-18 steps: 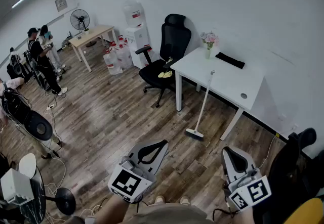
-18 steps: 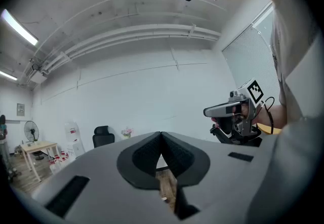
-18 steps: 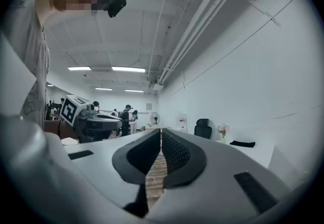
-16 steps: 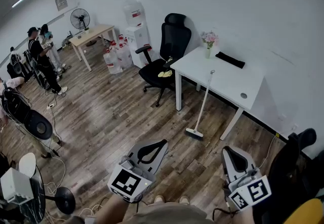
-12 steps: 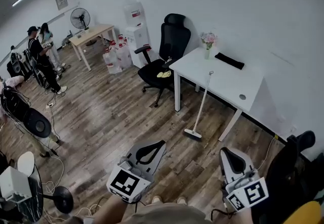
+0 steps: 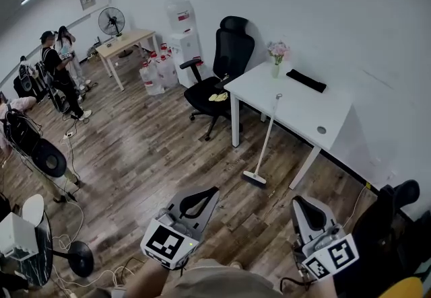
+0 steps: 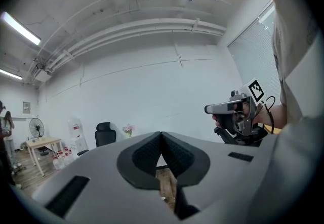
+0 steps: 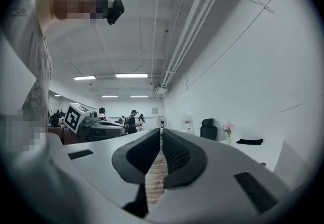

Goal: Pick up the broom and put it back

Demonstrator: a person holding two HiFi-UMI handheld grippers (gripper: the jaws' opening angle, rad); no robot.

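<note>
Over the last half second the head view has shifted only slightly. The white long-handled broom (image 6: 267,140) remains leaning on the front edge of the white surface (image 6: 303,114), its head on the wooden floor (image 6: 148,155). I judge the pickup not yet started. My left claw (image 6: 200,200) and right claw (image 6: 306,213) are held low and roughly level, both clenched on nothing, well apart from the broom.

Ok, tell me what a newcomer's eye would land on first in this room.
The broom catches the eye first. It leans against the front edge of the white desk by the far wall, with its head on the wood floor. Next comes the black office chair just left of the desk. In the foreground, the left gripper and right gripper have their fingers shut on nothing.
</note>
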